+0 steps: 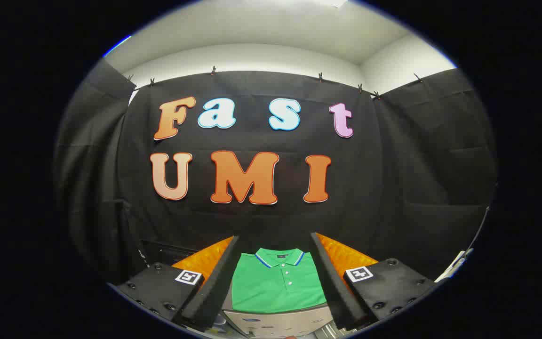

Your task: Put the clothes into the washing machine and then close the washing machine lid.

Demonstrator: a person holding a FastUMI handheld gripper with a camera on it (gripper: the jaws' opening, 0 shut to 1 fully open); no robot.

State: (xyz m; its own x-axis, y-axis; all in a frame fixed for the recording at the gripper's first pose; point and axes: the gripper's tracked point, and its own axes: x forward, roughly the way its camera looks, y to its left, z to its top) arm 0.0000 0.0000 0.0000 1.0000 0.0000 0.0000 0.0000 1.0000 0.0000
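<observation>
Between the two fingers of my tongs [274, 282] lies a green polo shirt [275, 287], folded flat, collar toward the far side. The collar carries a blue-and-white trim; two white buttons show on the placket. I read the tongs as spread wide: the left finger [214, 287] and the right finger [334, 282] stand well apart, each with a dark foam pad facing inward, and neither pad touches the cloth as far as I can see. The shirt sits lower than the fingers, framed by them rather than pinched.

Under the shirt, an orange bench [346, 256] shows on both sides, to the left past the left finger and to the right past the right finger. The shirt's near edge hangs at a pale grey surface [275, 322] with dark printed marks; I cannot tell what that surface belongs to.

On each black finger mount sits a small square black-and-white marker, one left [189, 277], one right [359, 273].

Far side: black cloth wall [393, 188], clipped along its top edge, white ceiling above
</observation>
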